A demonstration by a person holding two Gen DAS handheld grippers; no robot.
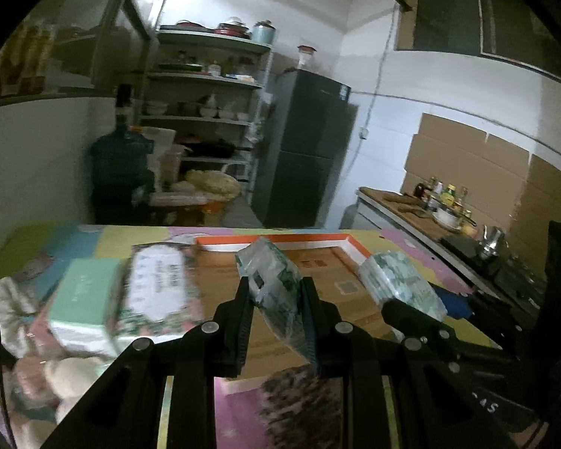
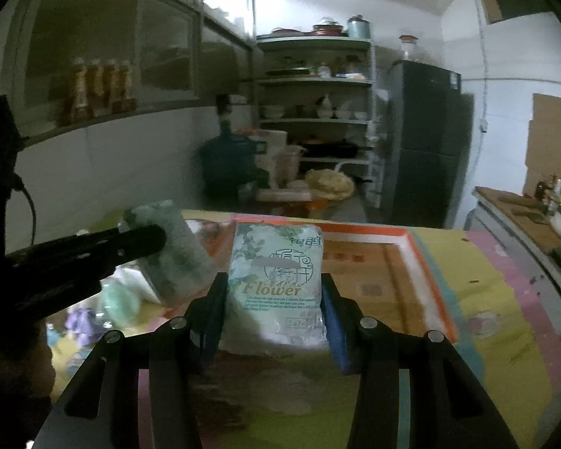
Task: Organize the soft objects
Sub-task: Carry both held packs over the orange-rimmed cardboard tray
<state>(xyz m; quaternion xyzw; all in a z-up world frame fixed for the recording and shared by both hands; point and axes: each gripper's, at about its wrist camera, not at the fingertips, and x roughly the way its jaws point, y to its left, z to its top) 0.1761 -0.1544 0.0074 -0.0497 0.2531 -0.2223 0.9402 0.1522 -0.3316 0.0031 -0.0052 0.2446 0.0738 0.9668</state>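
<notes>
Two claws (image 1: 276, 292) (image 2: 273, 292) — two tissue packs (image 1: 271, 280) (image 2: 276, 280).

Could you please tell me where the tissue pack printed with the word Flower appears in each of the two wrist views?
Left wrist view: the Flower tissue pack sits right of centre, clamped in the right gripper.
Right wrist view: it fills the centre, held upright between that gripper's fingers.
Shared landmark: the orange-rimmed cardboard box lying behind the pack in both views.
</notes>
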